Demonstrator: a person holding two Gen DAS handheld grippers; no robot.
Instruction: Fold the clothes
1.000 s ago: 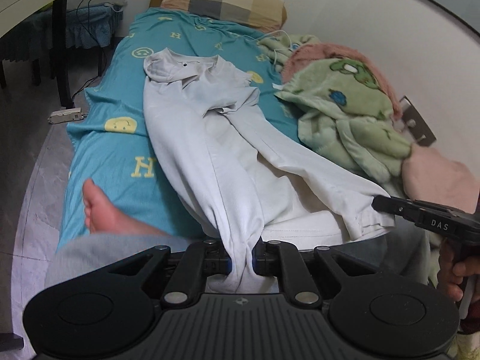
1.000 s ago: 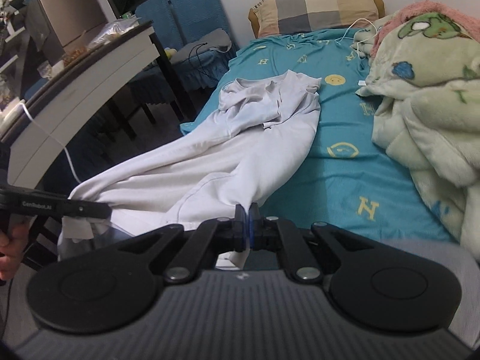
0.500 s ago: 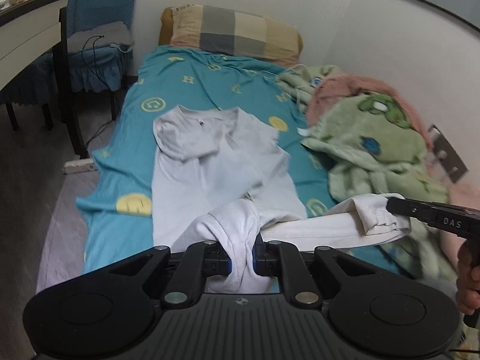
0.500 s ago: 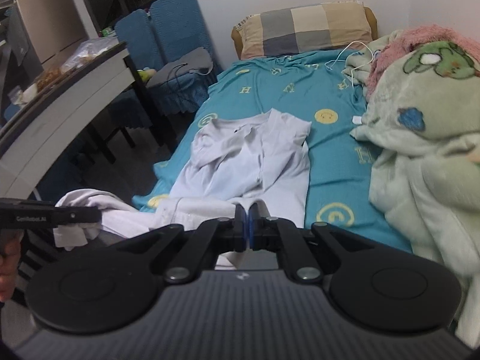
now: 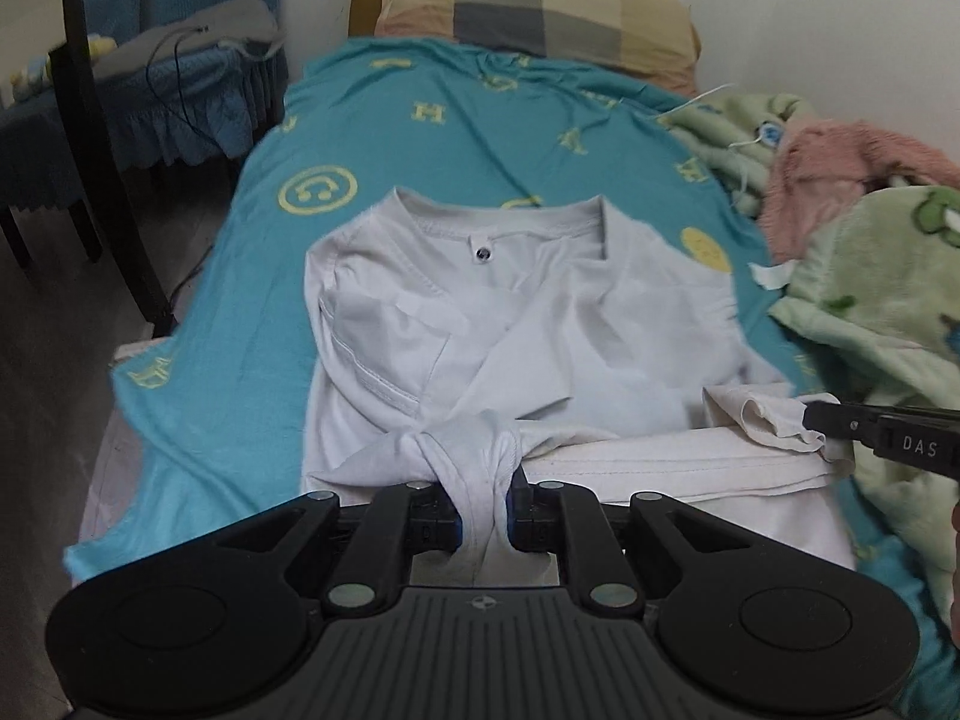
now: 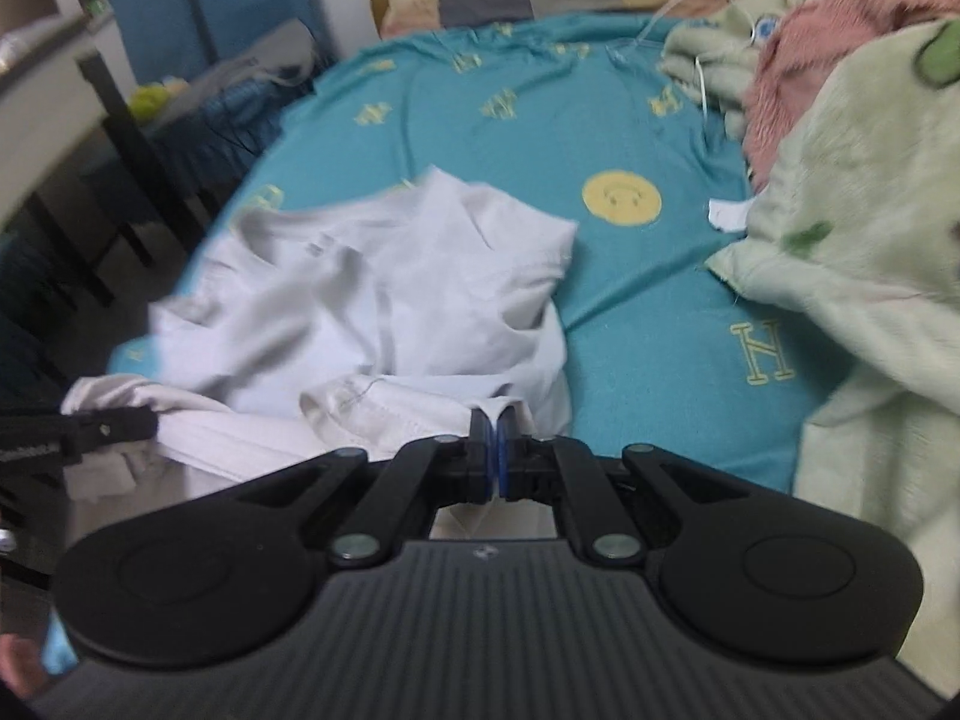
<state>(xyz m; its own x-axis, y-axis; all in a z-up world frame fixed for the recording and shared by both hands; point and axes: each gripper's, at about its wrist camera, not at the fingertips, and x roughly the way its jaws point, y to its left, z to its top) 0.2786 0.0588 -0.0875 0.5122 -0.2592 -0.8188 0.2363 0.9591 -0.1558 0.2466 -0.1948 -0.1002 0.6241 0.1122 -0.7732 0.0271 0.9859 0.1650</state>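
White cotton shirt (image 5: pixel 504 324): on teal printed bedsheet (image 5: pixel 420 138), hem folded farward.
Left gripper (image 5: pixel 483 510): clamped on bunched hem.
Right gripper (image 6: pixel 495 450): pinching hem; side reads "DAS".
Sheet print: "H", smileys.

The shirt (image 5: pixel 480 324) lies on the sheet (image 5: pixel 240 396) at the near end of the bed, collar toward the pillow (image 5: pixel 528 6), which sits at the far end against the wall. Its hem is doubled back over its lower part. The left gripper (image 5: pixel 485 510) grips the hem's left corner, bunched between its fingers; the right gripper (image 6: pixel 497 456) pinches the right corner, just beside the near edge of the fold. A blanket (image 5: pixel 870 300) is heaped along the right side of the bed, touching the sheet and near the shirt's right edge. Left of the bed, beyond its far corner, stands a chair (image 5: pixel 180 78).
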